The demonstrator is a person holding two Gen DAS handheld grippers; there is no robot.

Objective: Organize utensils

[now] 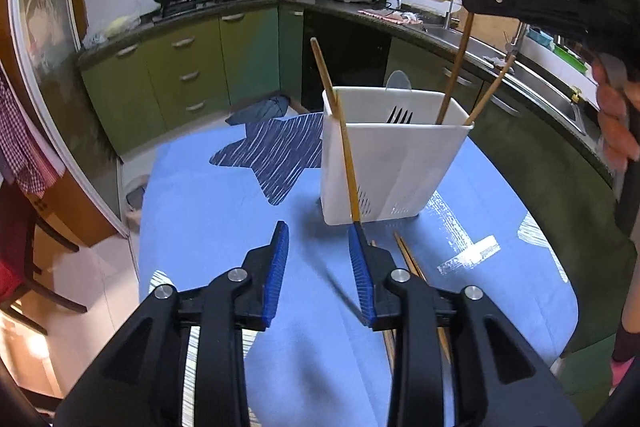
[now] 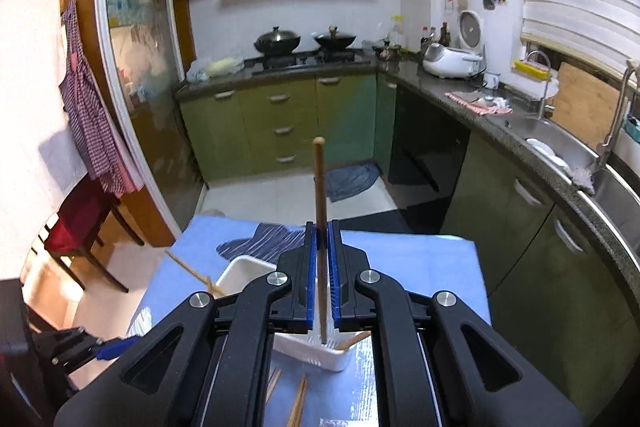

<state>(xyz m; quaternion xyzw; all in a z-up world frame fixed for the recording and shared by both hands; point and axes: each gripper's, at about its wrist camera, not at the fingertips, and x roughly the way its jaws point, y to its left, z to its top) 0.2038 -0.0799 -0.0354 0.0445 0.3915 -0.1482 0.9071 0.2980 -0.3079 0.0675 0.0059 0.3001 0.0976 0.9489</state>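
Smooth white plastic holder (image 1: 380,163) is standing on matt blue cloth (image 1: 224,227); wooden chopsticks (image 1: 340,131) are showing a satin finish.

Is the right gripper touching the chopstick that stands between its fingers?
Touching. In the right wrist view, the blue pads of the right gripper close against both sides of the upright chopstick, with no gap visible.

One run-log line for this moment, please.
left hand-held gripper: open, over table | right hand-held gripper: chopstick between its fingers over white holder | loose chopsticks: on tablecloth
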